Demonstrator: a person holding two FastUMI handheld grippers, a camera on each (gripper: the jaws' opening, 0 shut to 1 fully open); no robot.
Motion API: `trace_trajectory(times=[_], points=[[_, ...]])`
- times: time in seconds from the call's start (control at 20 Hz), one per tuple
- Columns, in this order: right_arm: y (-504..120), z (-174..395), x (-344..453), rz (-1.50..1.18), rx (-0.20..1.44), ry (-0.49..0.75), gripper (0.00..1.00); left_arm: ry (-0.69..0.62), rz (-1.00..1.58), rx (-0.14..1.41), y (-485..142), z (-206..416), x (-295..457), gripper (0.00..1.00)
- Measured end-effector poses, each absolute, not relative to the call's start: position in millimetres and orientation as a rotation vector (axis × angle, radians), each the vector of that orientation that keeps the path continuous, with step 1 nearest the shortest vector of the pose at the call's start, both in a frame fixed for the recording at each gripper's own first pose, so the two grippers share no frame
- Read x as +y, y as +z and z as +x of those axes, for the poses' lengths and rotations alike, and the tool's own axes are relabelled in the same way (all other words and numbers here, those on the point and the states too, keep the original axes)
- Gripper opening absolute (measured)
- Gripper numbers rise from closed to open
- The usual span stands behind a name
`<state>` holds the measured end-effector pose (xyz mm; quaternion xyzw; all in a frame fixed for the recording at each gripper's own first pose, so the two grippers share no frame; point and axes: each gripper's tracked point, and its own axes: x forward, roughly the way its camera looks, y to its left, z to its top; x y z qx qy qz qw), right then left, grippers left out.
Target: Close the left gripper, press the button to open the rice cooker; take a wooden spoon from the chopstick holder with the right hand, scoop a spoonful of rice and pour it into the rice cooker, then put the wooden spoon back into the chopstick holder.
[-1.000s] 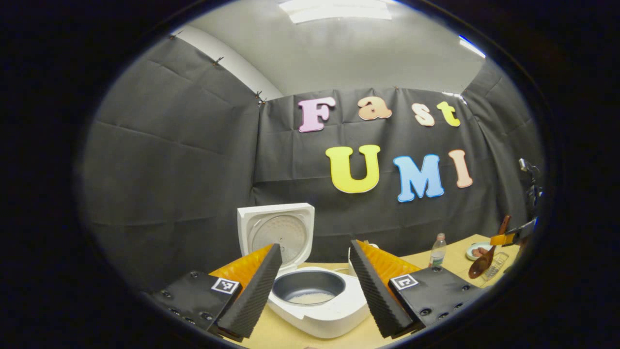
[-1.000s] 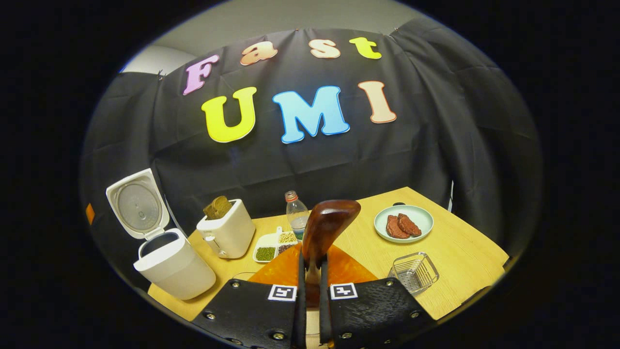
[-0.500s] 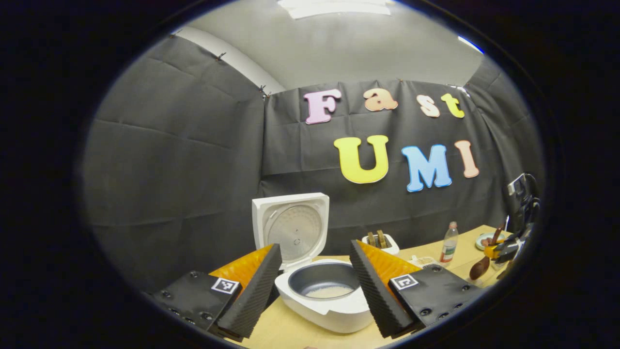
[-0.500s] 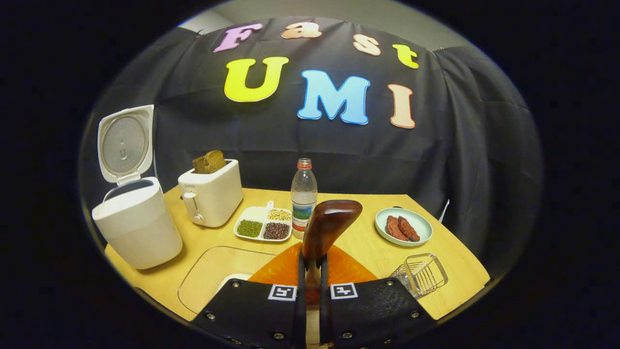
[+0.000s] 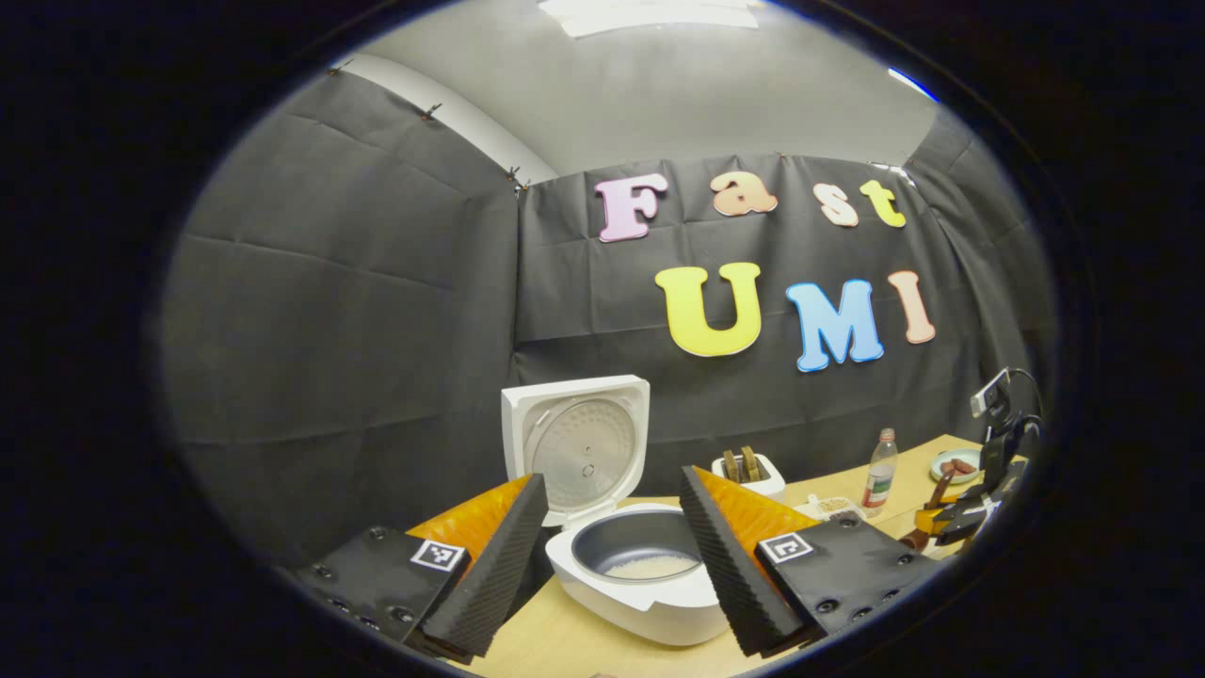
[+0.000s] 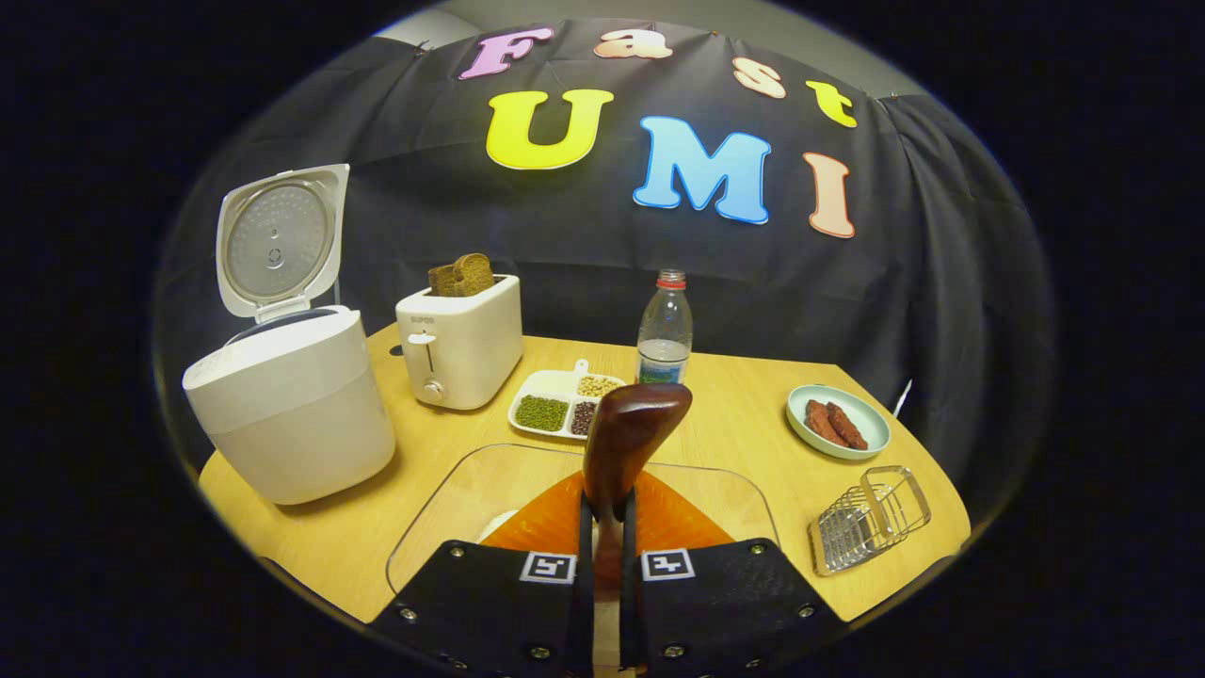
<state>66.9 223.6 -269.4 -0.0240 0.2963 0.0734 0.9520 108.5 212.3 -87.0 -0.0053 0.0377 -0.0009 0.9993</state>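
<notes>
Right gripper view: right gripper clamps the wooden spoon above the clear rice dish. Rice cooker lid up; left gripper wide. Scooping, pouring and returning to the chopstick holder apparently remain.

A recording booth dressed as a kitchen: black cloth walls pinned up under a plain ceiling, and one wooden desk carrying a rice cooker, a toaster, a water bottle and a plate of meat
</notes>
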Motion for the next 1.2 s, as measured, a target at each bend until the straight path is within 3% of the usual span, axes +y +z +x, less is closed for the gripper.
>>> trace_trajectory(times=[0.05, 0.1, 0.3, 0.5, 0.55, 0.6, 0.7, 0.75, 0.8, 0.85, 0.95, 1.0, 1.2], points=[[-270.3, 65.5, 229.6, -0.020, 0.612, 0.165, 0.11, -0.001, -0.011, 0.078, -88.5, 108.0, 211.5, 0.91], [-269.4, 63.3, 234.4, 0.023, 0.617, 0.180, 0.11, -0.001, -0.011, 0.080, -89.2, 107.3, 211.6, 0.98], [-263.2, 60.8, 238.0, 0.277, 0.671, 0.191, 0.11, 0.002, -0.011, 0.083, -88.3, 101.3, 210.3, 0.98], [-273.7, 60.8, 210.5, 0.621, 0.740, 0.078, 0.11, 0.004, -0.005, 0.090, -87.3, 98.8, 207.0, 0.98], [-277.2, 59.7, 203.3, 0.666, 0.752, 0.060, 0.11, 0.004, -0.008, 0.088, -84.6, 98.1, 205.9, 0.98], [-279.2, 57.7, 197.2, 0.699, 0.767, 0.050, 0.11, 0.004, -0.009, 0.086, -82.7, 98.3, 204.3, 0.91], [-276.7, 56.3, 190.5, 0.756, 0.778, 0.047, 0.11, -0.005, -0.006, 0.080, -78.5, 100.9, 199.6, 0.91], [-272.6, 55.5, 187.7, 0.777, 0.776, 0.051, 0.11, -0.009, -0.002, 0.077, -77.2, 100.2, 197.1, 0.98], [-268.0, 57.3, 186.4, 0.800, 0.772, 0.058, 0.11, -0.012, -0.002, 0.075, -75.3, 102.7, 195.7, 0.98], [-262.3, 58.7, 185.6, 0.823, 0.763, 0.065, 0.11, -0.016, -0.004, 0.073, -72.4, 103.6, 193.4, 0.91], [-249.4, 60.2, 183.3, 0.873, 0.755, 0.075, 0.11, -0.025, -0.004, 0.065, -70.1, 106.7, 189.1, 0.91], [-242.8, 62.4, 182.1, 0.898, 0.748, 0.079, 0.11, -0.029, 0.000, 0.059, -66.8, 107.2, 187.5, 0.98], [-212.2, 70.5, 177.9, 1.017, 0.709, 0.097, 0.11, -0.050, 0.002, 0.053, -64.7, 111.7, 180.5, 0.98]])
